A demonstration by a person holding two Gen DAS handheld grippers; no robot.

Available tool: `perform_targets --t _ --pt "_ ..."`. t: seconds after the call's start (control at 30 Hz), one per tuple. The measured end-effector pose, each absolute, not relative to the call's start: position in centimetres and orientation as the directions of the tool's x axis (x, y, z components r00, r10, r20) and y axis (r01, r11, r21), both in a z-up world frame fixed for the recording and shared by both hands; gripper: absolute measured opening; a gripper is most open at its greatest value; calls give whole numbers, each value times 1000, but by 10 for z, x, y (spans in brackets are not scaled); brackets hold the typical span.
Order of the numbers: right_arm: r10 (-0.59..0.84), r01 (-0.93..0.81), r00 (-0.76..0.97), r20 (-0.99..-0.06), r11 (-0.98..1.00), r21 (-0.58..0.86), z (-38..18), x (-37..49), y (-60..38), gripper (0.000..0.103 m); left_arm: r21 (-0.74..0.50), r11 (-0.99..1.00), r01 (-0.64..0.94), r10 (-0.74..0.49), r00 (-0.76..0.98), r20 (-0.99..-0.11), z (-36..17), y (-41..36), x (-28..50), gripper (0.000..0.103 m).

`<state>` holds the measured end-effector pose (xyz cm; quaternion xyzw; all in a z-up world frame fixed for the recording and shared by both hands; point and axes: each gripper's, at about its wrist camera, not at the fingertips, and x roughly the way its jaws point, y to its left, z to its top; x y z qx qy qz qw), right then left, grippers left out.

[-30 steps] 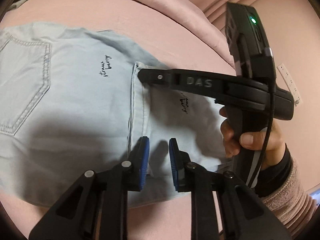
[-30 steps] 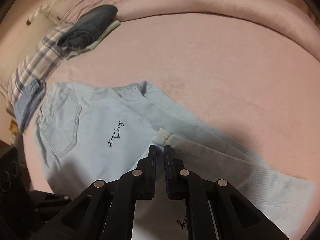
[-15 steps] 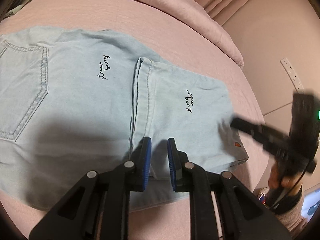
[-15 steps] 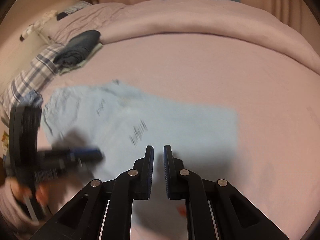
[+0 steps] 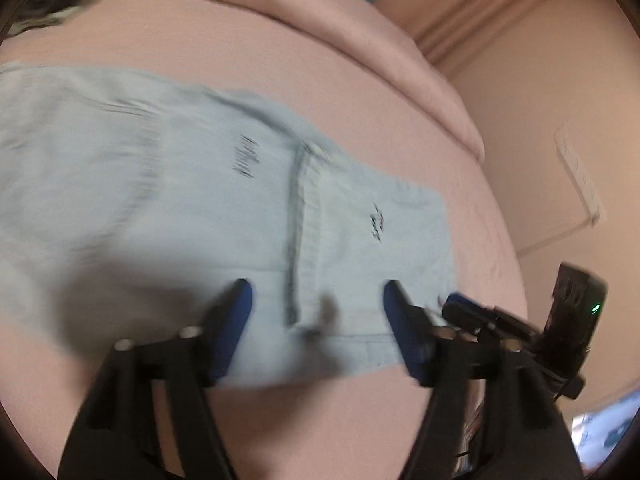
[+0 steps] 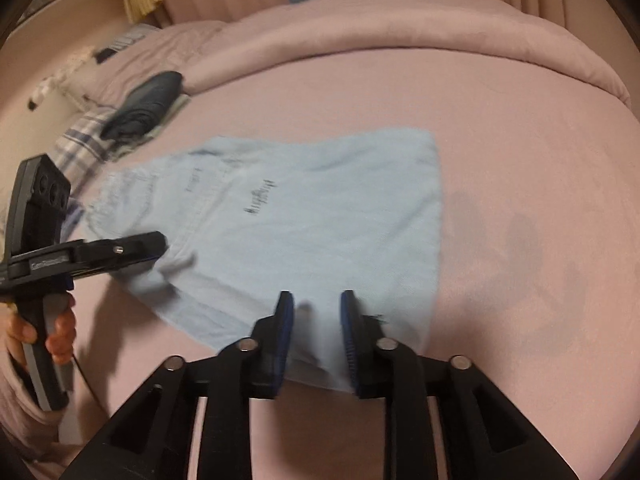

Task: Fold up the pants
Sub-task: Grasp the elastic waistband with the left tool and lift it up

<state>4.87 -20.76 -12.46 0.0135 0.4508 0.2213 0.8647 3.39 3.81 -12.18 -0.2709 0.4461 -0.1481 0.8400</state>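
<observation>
Across the left wrist view, the light blue pants lie folded on the pink bed, a leg hem doubled back over the seat. The left gripper stands wide apart above the near edge, holding nothing. The right gripper shows at the lower right, too blurred to read.

From the right wrist view, the right gripper is moderately parted over the pants' near edge, empty. The left gripper hovers at the folded hem. Dark folded clothes rest farther up the bed.
</observation>
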Motion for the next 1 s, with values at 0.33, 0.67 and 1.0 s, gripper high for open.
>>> perform_targets --t 0.33,0.67,1.0 --pt "452 -455 463 -763 859 233 -129 44 -157 31 -726 623 -291 -395 684 -613 -140 165 -50 69" --pt "479 -505 432 -764 831 235 -126 34 -124 31 -851 370 -373 -375 777 -505 -167 213 -35 69" --pt "462 -516 416 -783 829 215 -124 33 -102 31 -883 246 -400 -371 803 -467 -165 236 9 60"
